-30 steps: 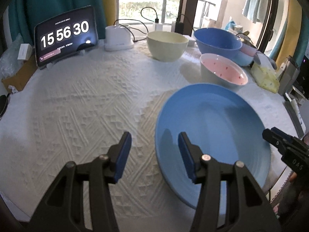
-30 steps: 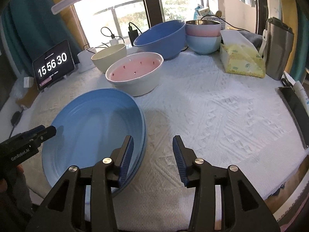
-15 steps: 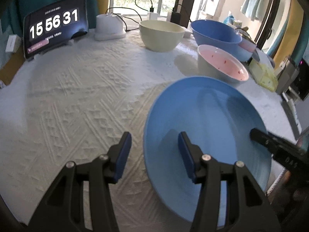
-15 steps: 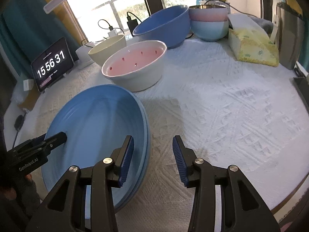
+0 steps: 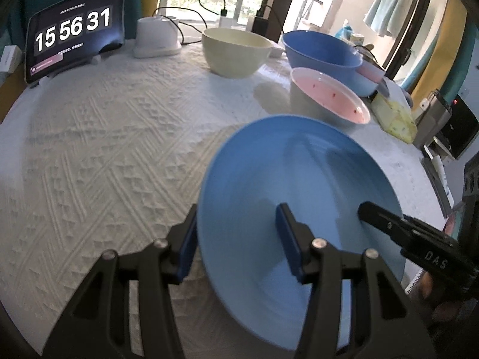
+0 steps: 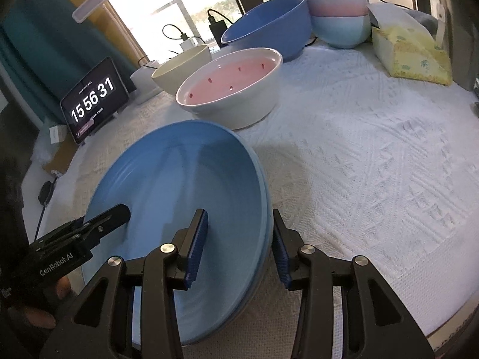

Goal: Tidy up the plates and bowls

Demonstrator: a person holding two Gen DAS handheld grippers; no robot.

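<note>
A stack of blue plates [image 5: 299, 185] [image 6: 185, 185] lies at the near edge of the white tablecloth. My left gripper [image 5: 236, 242] is open and straddles the stack's left rim, one finger outside, one inside. My right gripper [image 6: 239, 248] is open and straddles the right rim the same way. Behind the plates stand a pink-lined white bowl [image 5: 329, 98] [image 6: 230, 86], a cream bowl [image 5: 236, 51] [image 6: 182, 65], a big blue bowl [image 5: 320, 51] [image 6: 269, 27] and a stacked pink and light-blue bowl [image 6: 341, 18].
A tablet clock [image 5: 74, 30] [image 6: 95, 98] and a white charger [image 5: 157, 37] with cables stand at the back. A yellow tissue pack [image 6: 410, 51] [image 5: 395, 116] lies at the right, by a dark appliance [image 5: 449, 125]. The cloth's edge [image 6: 449, 323] is close.
Both grippers have moved forward over the plate stack; each now has one finger inside the rim and one outside. The plates have not visibly moved.
</note>
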